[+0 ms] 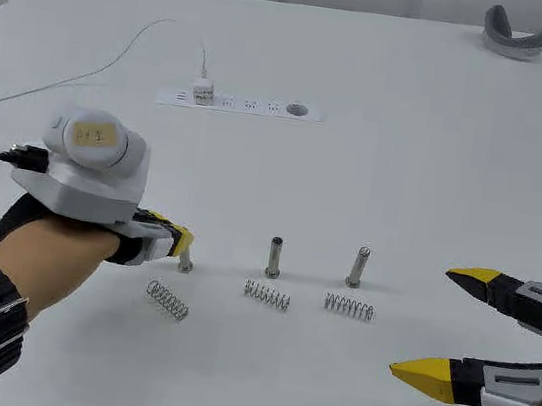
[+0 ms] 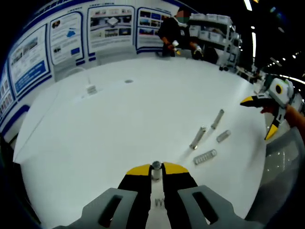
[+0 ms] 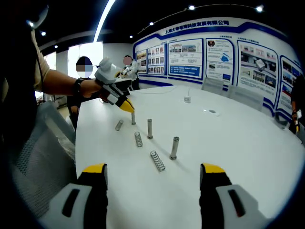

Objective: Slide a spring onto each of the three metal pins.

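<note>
My left gripper (image 1: 181,243) clamps narrowly around the leftmost metal pin (image 2: 156,167), which stands on the white table (image 1: 408,162). My right gripper (image 1: 426,321) hangs wide apart, empty. Lying flat nearby: left spring (image 1: 167,300), middle spring (image 1: 266,294), right spring (image 1: 348,306).

White Chinese characters line the blue wall band (image 3: 190,23), too small to read. The yellow sticker (image 1: 94,135) on the left gripper (image 1: 182,244) bears faint, illegible marks.

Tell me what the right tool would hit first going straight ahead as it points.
The right tool would probably meet the nearest lying spring first, with an upright pin just beyond; depth is unclear.
</note>
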### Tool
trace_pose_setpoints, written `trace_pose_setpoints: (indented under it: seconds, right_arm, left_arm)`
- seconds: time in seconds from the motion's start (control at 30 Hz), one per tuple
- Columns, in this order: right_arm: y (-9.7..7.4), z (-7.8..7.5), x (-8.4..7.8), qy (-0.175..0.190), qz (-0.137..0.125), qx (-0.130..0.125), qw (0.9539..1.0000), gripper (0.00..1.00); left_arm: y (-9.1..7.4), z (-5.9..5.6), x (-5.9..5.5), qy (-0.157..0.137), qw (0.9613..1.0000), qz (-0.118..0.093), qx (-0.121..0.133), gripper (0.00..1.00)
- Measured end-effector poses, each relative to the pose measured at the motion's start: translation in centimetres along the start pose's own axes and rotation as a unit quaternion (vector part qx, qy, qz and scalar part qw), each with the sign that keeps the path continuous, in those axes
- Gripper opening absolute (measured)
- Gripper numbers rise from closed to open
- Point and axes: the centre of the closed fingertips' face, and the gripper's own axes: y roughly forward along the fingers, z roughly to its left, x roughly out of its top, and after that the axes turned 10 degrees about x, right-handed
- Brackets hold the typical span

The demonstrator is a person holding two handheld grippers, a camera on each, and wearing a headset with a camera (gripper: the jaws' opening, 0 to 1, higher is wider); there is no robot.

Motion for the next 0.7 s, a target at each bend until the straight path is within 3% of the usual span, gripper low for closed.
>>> trace_pose_setpoints:
  seconds: [0.7]
  right_arm:
    - [0.17, 0.02, 0.04, 0.000, 0.000, 0.003, 1.0000, 0.81]
  left_arm:
    - [-0.19, 0.25, 0.21, -0.001, 0.9998, -0.022, 0.001, 0.19]
